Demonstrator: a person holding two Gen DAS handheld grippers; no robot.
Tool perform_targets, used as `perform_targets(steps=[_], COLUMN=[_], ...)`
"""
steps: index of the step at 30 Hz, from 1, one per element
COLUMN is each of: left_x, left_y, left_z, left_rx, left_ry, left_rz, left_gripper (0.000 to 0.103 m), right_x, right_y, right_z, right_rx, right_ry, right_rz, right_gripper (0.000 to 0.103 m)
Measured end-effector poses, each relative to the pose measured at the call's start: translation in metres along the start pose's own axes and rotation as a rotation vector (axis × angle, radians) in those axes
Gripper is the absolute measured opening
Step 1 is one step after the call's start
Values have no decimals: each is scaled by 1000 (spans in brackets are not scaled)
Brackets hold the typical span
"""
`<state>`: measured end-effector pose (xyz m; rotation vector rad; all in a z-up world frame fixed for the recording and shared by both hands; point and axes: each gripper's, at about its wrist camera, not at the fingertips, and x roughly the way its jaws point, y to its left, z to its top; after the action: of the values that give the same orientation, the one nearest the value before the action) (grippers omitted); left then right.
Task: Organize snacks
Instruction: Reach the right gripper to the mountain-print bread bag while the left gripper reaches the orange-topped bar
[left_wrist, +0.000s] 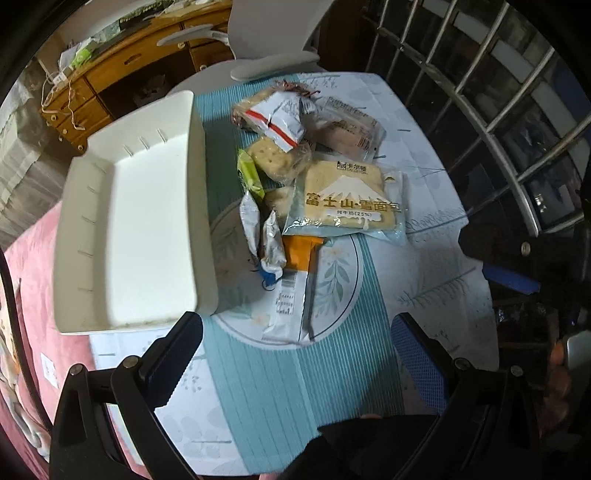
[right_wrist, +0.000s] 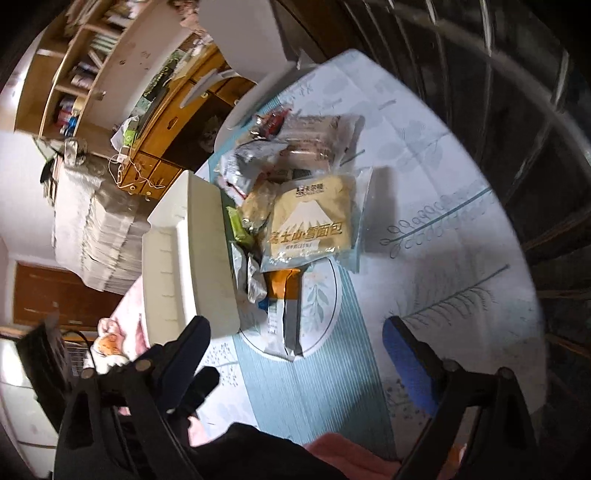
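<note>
Crinkly snack packets (left_wrist: 317, 173) beside smooth rectangular white tray (left_wrist: 133, 229); both hand-held grippers (left_wrist: 295, 350) (right_wrist: 295, 350) spread wide, empty.

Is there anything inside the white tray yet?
No, the white tray is bare inside; the snacks all lie beside it on the table.
</note>
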<state>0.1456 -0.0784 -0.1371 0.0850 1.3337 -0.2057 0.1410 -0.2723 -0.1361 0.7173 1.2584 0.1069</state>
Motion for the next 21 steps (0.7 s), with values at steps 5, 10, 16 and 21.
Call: perform_targets(steps=[5, 10, 16, 21], left_x=[41, 76, 110, 131], left_y=[-1, -2, 1, 6], left_z=[7, 9, 10, 11], left_rx=[-28, -40, -76, -89], left_ry=[21, 61, 107, 141], left_rz=[-6, 12, 43, 73], left_gripper=[99, 96, 93, 89], right_x=[34, 67, 98, 118], right_y=[-31, -50, -63, -69], right_z=[27, 44, 58, 67], right_rx=[97, 175, 220, 238], right_ry=[70, 127, 166, 208], right_rz=[81, 154, 227, 254], right_gripper=[90, 84, 75, 71])
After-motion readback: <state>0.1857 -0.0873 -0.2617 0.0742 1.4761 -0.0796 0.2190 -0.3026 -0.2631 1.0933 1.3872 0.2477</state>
